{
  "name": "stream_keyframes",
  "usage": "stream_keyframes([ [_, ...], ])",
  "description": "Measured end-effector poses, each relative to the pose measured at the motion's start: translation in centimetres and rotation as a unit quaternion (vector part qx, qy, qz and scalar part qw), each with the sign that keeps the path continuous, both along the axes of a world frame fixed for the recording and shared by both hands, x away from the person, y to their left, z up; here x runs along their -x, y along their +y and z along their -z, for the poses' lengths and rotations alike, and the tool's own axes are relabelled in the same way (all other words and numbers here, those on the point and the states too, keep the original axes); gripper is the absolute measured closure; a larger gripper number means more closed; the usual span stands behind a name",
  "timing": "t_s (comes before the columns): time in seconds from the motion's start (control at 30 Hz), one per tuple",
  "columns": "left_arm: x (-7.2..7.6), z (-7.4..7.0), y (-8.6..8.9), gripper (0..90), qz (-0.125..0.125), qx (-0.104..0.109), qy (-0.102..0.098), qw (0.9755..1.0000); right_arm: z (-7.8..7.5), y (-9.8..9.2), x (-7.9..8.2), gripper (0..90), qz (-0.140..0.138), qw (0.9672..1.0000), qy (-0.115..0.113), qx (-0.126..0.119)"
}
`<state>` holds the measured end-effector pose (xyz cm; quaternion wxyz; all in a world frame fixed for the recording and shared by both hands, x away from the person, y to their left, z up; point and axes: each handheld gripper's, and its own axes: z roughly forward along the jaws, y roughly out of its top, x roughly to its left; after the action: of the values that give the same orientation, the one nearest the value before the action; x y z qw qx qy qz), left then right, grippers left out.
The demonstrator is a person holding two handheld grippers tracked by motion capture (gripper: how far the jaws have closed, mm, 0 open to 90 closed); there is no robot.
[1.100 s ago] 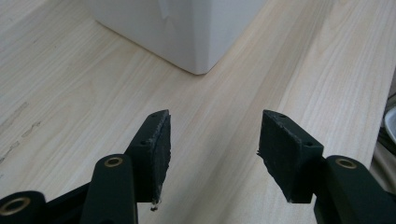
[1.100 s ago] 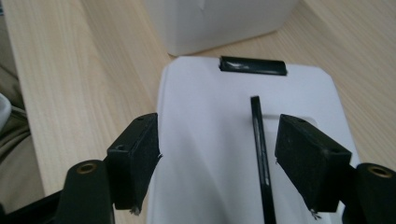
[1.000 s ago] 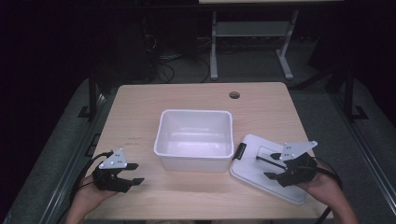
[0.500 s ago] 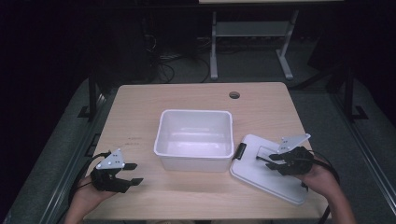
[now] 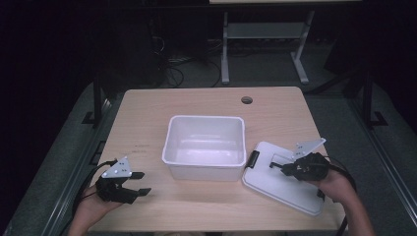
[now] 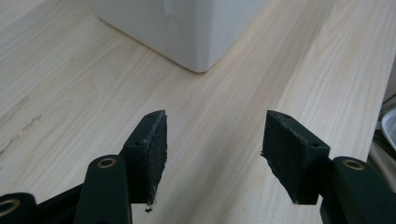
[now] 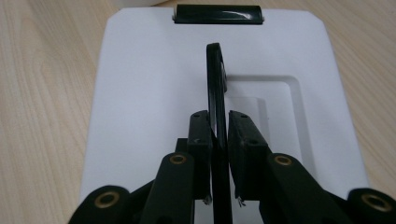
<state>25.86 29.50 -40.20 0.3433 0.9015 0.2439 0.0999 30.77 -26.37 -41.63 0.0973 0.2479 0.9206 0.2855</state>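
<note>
A white open bin [image 5: 206, 172] stands mid-table; its corner [image 6: 187, 28] shows ahead of my left gripper. A white lid [image 5: 278, 187] with a black end latch [image 7: 217, 13] lies flat to the bin's right. Its thin black handle [image 7: 215, 74] stands upright out of the lid's recess. My right gripper [image 5: 276, 167] [image 7: 218, 135] has just been closing, and its pads now press on that handle from both sides. My left gripper [image 5: 141, 183] [image 6: 212, 154] rests low at the front left; its jaws have just been opening and nothing is between them.
A round cable hole [image 5: 247, 100] sits in the tabletop [image 5: 147, 113] near the far edge. Bare wood lies between my left gripper and the bin. A metal frame [image 5: 265, 34] stands on the floor beyond the table.
My right gripper has slid left and down over the lid, and its jaws have gone from wide apart to shut on the handle. My left hand has stayed put.
</note>
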Motion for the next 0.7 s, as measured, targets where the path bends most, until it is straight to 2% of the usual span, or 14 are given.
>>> stream_keyframes([
  [0.27, -0.03, -0.04, 0.30, 40.0, -0.007, 0.008, 0.002, 0.9999, -0.07, -0.68, -0.65, 83.6, -0.004, 1.0000, 0.003, -0.007],
  [0.43, -0.07, -0.07, 0.26, 39.9, -0.003, 0.004, 0.000, 1.0000, -0.15, -0.85, -0.94, 83.8, -0.007, 0.9999, 0.010, -0.007],
  [0.7, 0.13, -0.19, 0.18, 39.1, -0.003, 0.006, -0.005, 1.0000, -0.89, -0.77, -0.55, 83.8, -0.014, 0.9998, 0.004, -0.015],
])
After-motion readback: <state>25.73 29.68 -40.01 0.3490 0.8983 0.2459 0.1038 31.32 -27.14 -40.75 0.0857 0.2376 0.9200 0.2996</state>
